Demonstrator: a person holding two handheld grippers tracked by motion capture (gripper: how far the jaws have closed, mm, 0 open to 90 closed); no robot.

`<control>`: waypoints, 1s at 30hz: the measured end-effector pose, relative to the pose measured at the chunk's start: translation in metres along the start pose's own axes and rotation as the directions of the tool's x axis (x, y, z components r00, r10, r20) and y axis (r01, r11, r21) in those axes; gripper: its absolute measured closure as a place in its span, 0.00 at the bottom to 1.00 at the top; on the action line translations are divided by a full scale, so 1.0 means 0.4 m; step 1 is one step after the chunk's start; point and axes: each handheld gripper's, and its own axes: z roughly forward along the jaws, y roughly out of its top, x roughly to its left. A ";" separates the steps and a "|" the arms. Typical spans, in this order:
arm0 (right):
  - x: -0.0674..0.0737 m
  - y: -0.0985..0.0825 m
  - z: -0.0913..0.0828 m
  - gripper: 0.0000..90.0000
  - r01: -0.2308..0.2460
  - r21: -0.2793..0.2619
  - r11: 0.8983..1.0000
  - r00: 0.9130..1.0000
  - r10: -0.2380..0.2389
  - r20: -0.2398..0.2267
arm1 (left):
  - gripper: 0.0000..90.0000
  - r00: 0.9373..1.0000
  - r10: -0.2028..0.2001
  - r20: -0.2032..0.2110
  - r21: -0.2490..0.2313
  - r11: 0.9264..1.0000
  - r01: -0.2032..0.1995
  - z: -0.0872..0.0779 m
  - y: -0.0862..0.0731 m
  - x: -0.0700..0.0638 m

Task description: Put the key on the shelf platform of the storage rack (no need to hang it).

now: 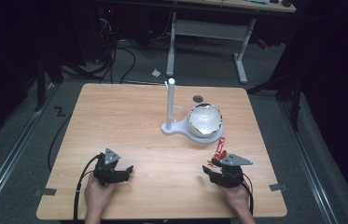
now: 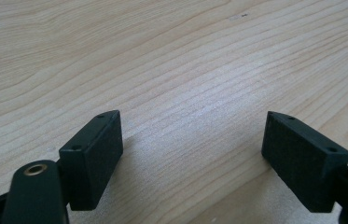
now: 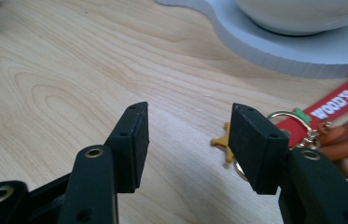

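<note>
A Woody keychain [image 1: 219, 150] with a red strap [image 3: 337, 105], a metal ring and a brown figure lies on the wooden table [image 1: 129, 121], just in front of the white stand. My right gripper [image 1: 212, 169] sits near the table's front right, directly before the keychain. In the right gripper view its jaws [image 3: 188, 135] are apart over bare wood, and the keychain's yellow star [image 3: 223, 142] and figure lie just outside the right-hand jaw. My left gripper [image 1: 124, 173] rests at the front left, open [image 2: 192, 140], with only table between its pads.
A white stand [image 1: 174, 127] with an upright post [image 1: 170, 102] carries a shiny bowl [image 1: 204, 119] at the table's centre right. A small dark disc [image 1: 198, 98] lies behind it. Desk legs and cables stand on the floor beyond the far edge.
</note>
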 end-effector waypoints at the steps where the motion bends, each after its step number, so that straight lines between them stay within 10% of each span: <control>1: -0.006 -0.003 -0.008 0.54 -0.010 -0.014 1.000 1.000 0.010 0.011 | 0.23 1.000 0.000 0.000 0.000 1.000 0.000 0.000 0.000 0.000; 30: -0.133 -0.013 -0.079 0.50 -0.073 -0.060 0.996 0.981 0.082 0.173 | 0.23 1.000 0.000 0.000 0.000 1.000 0.000 0.000 0.000 0.000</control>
